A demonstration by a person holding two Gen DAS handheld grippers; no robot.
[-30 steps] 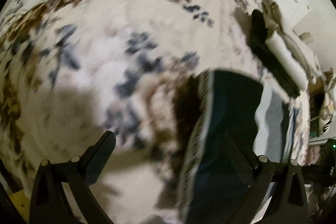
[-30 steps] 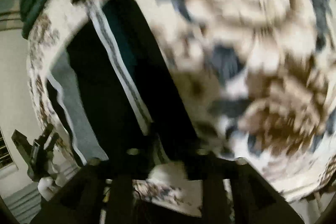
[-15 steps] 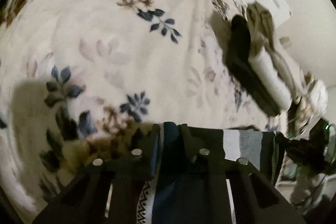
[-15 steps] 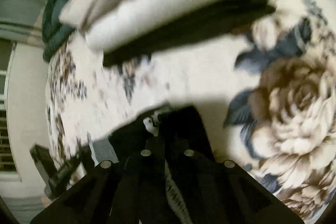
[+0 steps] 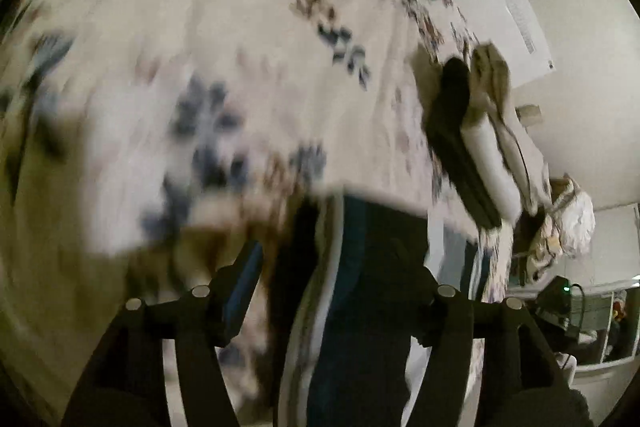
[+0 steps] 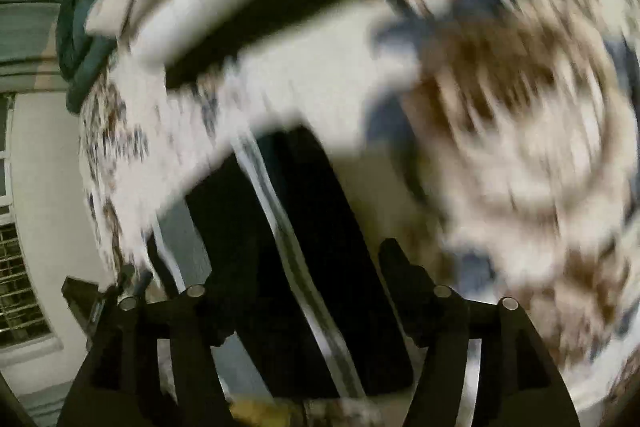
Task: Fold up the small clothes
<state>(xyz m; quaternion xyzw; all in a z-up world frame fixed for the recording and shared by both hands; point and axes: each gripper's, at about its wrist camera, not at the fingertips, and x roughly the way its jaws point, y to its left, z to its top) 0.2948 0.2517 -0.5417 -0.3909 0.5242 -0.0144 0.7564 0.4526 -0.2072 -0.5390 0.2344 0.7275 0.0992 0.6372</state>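
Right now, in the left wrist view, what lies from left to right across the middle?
Floral blanket → dark striped garment → folded stack → white wall.

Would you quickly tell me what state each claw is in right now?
Left claw: open, holding nothing, dark striped garment lying between its fingers.
Right claw: open, holding nothing, over the same garment.

no readable text, labels or numbers
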